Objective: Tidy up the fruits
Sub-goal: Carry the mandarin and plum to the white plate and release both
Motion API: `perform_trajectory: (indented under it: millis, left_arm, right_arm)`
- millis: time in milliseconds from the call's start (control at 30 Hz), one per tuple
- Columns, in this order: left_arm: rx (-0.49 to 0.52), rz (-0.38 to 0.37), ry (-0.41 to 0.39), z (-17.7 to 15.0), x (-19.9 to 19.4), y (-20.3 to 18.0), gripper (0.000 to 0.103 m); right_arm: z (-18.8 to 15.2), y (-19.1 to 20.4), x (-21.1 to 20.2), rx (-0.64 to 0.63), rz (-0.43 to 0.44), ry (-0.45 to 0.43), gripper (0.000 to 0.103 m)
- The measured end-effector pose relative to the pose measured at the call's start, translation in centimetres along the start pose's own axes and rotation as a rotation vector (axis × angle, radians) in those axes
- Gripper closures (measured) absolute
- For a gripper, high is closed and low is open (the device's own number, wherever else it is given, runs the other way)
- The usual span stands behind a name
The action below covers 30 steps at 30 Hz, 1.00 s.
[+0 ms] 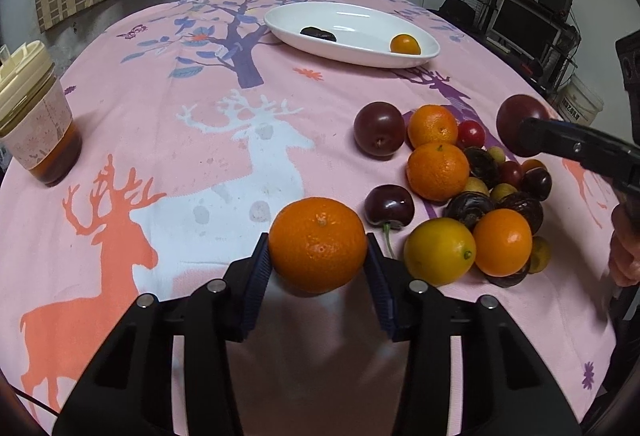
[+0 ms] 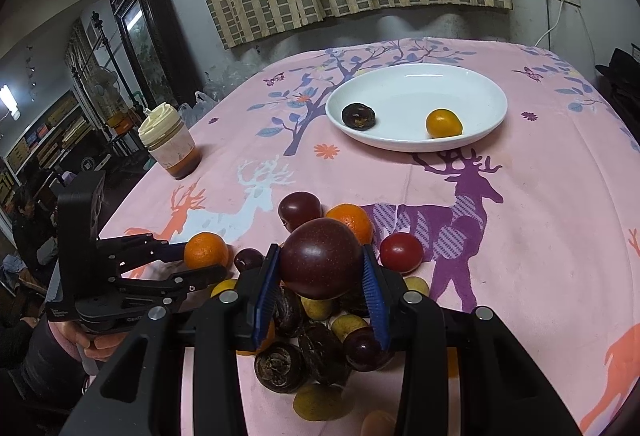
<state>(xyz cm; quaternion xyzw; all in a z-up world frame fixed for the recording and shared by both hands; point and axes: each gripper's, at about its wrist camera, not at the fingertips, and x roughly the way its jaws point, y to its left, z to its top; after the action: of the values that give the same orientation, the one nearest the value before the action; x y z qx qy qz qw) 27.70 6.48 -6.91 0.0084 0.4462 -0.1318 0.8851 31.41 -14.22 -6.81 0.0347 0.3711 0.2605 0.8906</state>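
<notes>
Gripping a mandarin in the left gripper and a plum in the right gripper, risking bruising if squeezed harder.

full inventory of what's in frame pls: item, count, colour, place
white plate: 1, white, far side of the table
water chestnut: 1, dark brown, on the plate
kumquat: 1, orange-yellow, on the plate
fruit pile: mixed oranges, plums, cherries, a cherry tomato, dark chestnuts, small yellow fruits; exact count unclear; on the cloth near the grippers
orange: 1, orange, between the left pads
plum: 1, dark red, between the right pads, above the pile
lidded cup: 1, cream lid, brown liquid, left edge of the table
tablecloth: 1, pink, deer print
left gripper: black, blue pads, shut on the orange
right gripper: black, blue pads, shut on the plum
</notes>
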Motion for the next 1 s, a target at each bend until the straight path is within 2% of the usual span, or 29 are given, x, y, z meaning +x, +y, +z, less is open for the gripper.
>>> perform_trajectory:
  millis: [100, 167, 233, 367, 433, 533, 633, 800, 900, 933, 967, 1000]
  left_arm:
    - [-0.022, -0.029, 0.002, 0.5, -1.2, -0.2, 0.058]
    - [-0.002, -0.037, -0.003, 1.9, -2.4, -0.7, 0.058]
    - [0.021, -0.053, -0.029, 4.5, -3.9, -1.3, 0.058]
    - [0.036, -0.073, -0.077, 10.9, -5.0, -2.2, 0.058]
    - [0.037, -0.047, -0.097, 14.6, -4.2, -2.6, 0.058]
    - [0.014, -0.027, -0.091, 19.3, -1.0, -2.8, 0.058]
    - [-0.011, -0.033, -0.051, 22.5, 3.9, -2.9, 0.058]
    - [-0.036, -0.031, 0.054, 24.5, 11.7, -2.9, 0.058]
    - [-0.051, -0.021, 0.1, 24.5, 14.5, -2.6, 0.058]
    - [-0.055, -0.017, 0.101, 24.3, 14.8, -2.4, 0.057]
    - [-0.058, -0.011, 0.092, 24.3, 14.8, -2.3, 0.055]
    - [-0.062, -0.005, 0.079, 24.3, 14.2, -2.2, 0.041]
  right_arm:
    - [0.0, 0.0, -0.1, 0.002, 0.019, 0.003, 0.063]
    - [0.5, -0.2, -0.6, 0.024, 0.054, -0.002, 0.063]
    - [1.4, -0.5, -1.2, 0.037, 0.069, -0.023, 0.063]
    - [5.3, -2.3, -2.1, 0.07, 0.021, -0.112, 0.063]
    - [7.9, -4.0, -1.9, 0.093, -0.025, -0.174, 0.063]
    - [10.6, -6.8, -0.3, 0.113, -0.094, -0.225, 0.063]
    - [12.5, -9.9, 3.5, 0.133, -0.141, -0.199, 0.063]
    - [13.3, -12.4, 9.2, 0.126, -0.166, -0.085, 0.063]
    - [13.0, -12.6, 10.5, 0.115, -0.154, -0.061, 0.061]
    - [13.0, -12.7, 10.8, 0.106, -0.16, -0.056, 0.051]
    - [12.9, -12.5, 10.7, 0.096, -0.16, -0.058, 0.032]
    - [12.7, -12.4, 10.4, 0.096, -0.172, -0.066, 0.029]
